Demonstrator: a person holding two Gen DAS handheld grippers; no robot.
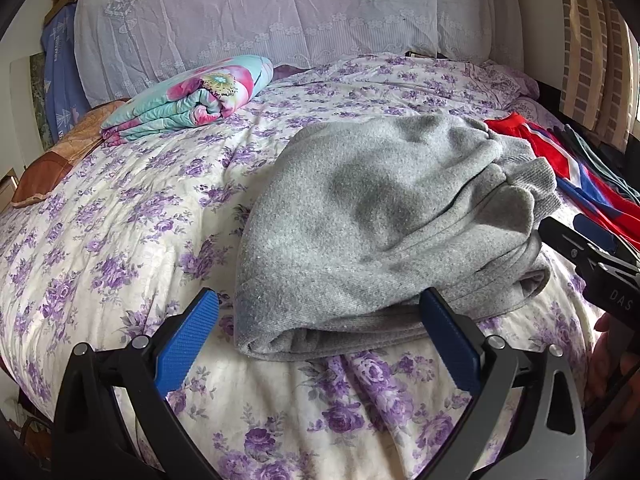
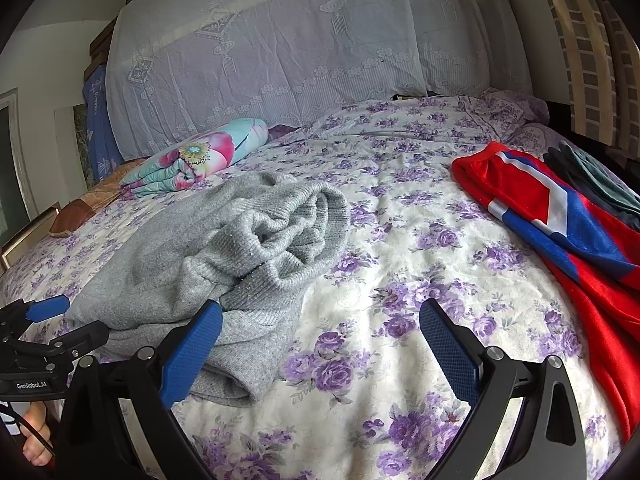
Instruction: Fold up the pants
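Observation:
Grey sweatpants (image 1: 380,216) lie folded in a thick bundle on the purple-flowered bed (image 1: 120,220), ribbed cuffs at the right end. They also show in the right wrist view (image 2: 208,256) at left centre. My left gripper (image 1: 320,320) is open and empty, just in front of the bundle's near edge, its right finger touching the fabric. My right gripper (image 2: 320,332) is open and empty, to the right of the pants over the bare bedspread (image 2: 400,280). It also shows in the left wrist view (image 1: 592,256) at the right edge.
A red, white and blue garment (image 2: 560,220) and a dark garment (image 2: 592,184) lie at the bed's right side. A folded floral quilt (image 1: 188,100) sits at the back left. A lace-covered headboard (image 1: 260,12) stands behind. A brown cushion (image 1: 52,168) lies far left.

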